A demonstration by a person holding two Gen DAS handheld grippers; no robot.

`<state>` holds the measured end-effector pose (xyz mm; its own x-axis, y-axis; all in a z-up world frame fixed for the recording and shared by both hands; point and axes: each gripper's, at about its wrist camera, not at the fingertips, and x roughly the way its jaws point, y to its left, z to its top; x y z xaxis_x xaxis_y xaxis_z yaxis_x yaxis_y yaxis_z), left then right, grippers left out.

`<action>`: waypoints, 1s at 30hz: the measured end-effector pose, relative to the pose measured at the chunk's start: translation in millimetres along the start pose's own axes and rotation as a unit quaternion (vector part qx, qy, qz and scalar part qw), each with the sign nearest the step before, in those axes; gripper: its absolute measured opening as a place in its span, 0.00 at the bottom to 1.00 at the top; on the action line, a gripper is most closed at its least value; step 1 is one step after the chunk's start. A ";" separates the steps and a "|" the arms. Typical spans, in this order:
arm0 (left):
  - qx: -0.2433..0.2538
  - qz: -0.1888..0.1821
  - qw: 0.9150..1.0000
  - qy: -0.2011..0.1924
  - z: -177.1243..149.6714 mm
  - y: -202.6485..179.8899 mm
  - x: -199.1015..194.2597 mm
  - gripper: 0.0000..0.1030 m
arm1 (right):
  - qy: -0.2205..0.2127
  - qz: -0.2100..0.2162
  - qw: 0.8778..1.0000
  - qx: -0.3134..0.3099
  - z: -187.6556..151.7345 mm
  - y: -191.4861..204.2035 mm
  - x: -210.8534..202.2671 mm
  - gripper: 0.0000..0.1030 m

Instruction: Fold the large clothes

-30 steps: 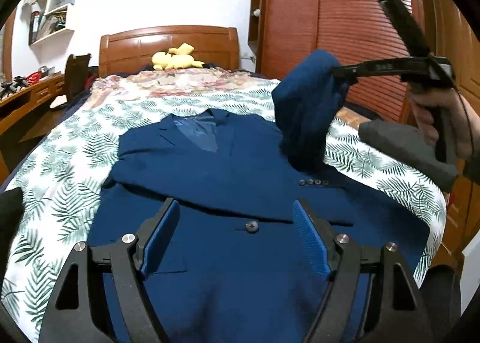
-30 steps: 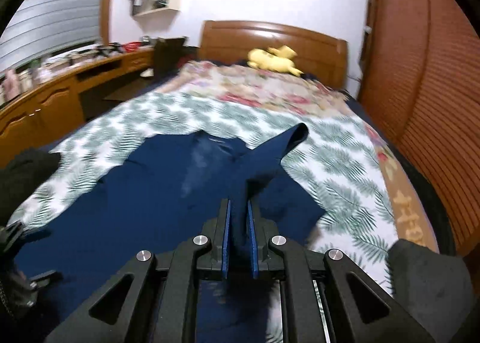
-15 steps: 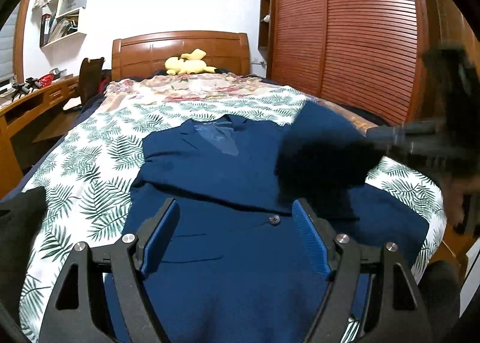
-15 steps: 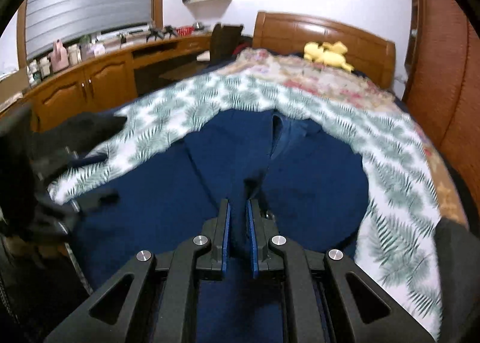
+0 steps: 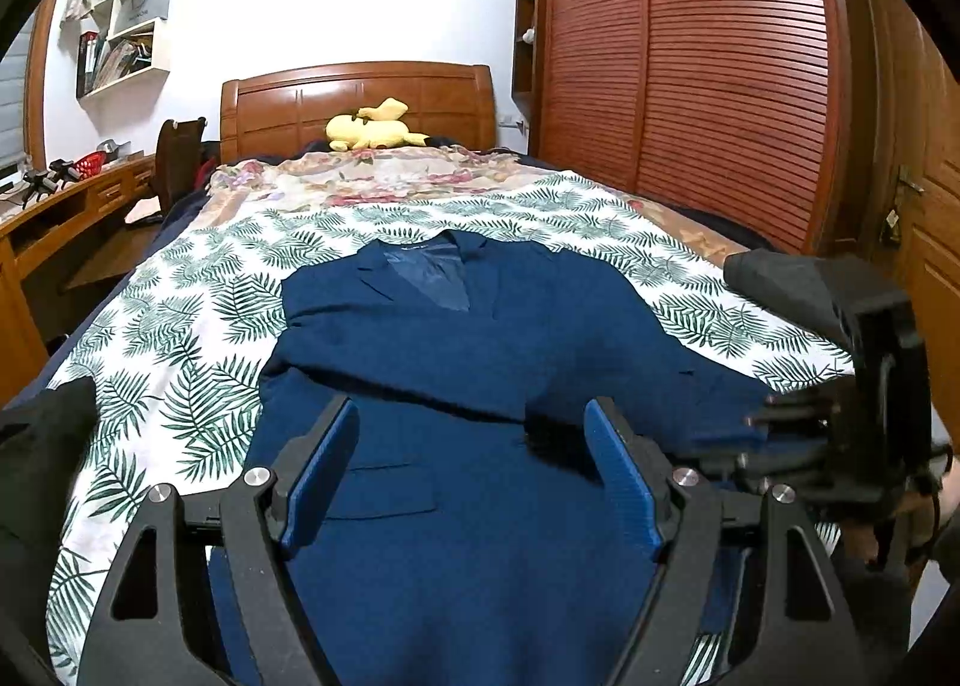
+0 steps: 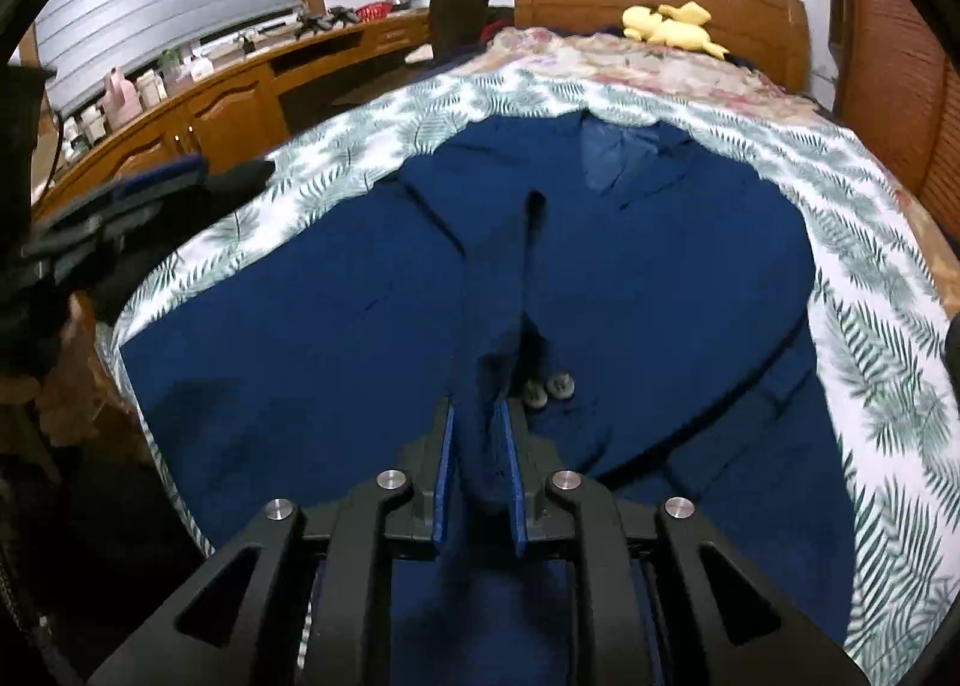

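A navy blue suit jacket [image 5: 480, 326] lies front up on the fern-print sheet [image 5: 180, 362] of a bed, collar toward the headboard. My left gripper [image 5: 471, 416] hovers open above the jacket's lower front, with nothing between its blue pads. In the right wrist view the jacket [image 6: 690, 278] fills the middle. Its sleeve [image 6: 498, 278] runs down across the chest into my right gripper [image 6: 477, 407]. Those jaws are opening with the sleeve cuff between them, low over the jacket. Two cuff buttons [image 6: 552, 386] show beside the fingers. A hand holds the right gripper [image 5: 840, 434] at the jacket's right edge.
A yellow plush toy [image 5: 372, 131] lies by the wooden headboard [image 5: 360, 98]. A slatted wardrobe [image 5: 690, 86] lines the bed's right side. A long wooden desk [image 6: 210, 98] with small items and a chair [image 6: 456, 14] run along the left. Dark cloth [image 5: 42, 446] lies at the bed's left corner.
My right gripper has come down from high over the bed to the jacket, laying the lifted sleeve across the chest. Its jaws have parted a little. The left gripper stays open.
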<state>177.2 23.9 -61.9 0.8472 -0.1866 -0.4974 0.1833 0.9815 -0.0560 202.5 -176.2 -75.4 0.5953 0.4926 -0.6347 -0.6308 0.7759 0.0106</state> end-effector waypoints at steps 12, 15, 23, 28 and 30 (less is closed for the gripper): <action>0.033 -0.008 0.999 0.029 -7.9 -30.7 25.0 0.76 | -0.020 -0.037 0.999 0.001 -38.3 -4.8 -31.7 0.41; 0.038 -0.007 0.998 0.042 -13.1 -36.9 35.5 0.76 | -0.021 -0.056 0.998 0.001 -46.1 -10.3 -33.0 0.41; 0.032 -0.022 0.993 0.115 -34.7 -40.6 72.6 0.59 | -0.020 -0.090 0.995 0.030 -58.7 -26.8 -25.7 0.42; 0.026 -0.015 0.987 0.157 -48.1 -35.1 89.1 0.55 | -0.007 -0.103 0.993 0.051 -60.1 -36.3 -13.0 0.42; 0.031 -0.010 0.986 0.164 -52.1 -34.1 92.8 0.55 | -0.008 -0.101 0.993 0.059 -62.4 -39.9 -10.5 0.49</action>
<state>223.6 -24.7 -151.3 0.6376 -0.1708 -0.7512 0.2371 0.9713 -0.0195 190.4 -237.0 -117.4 0.7122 0.3265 -0.6215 -0.4348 0.9002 -0.0253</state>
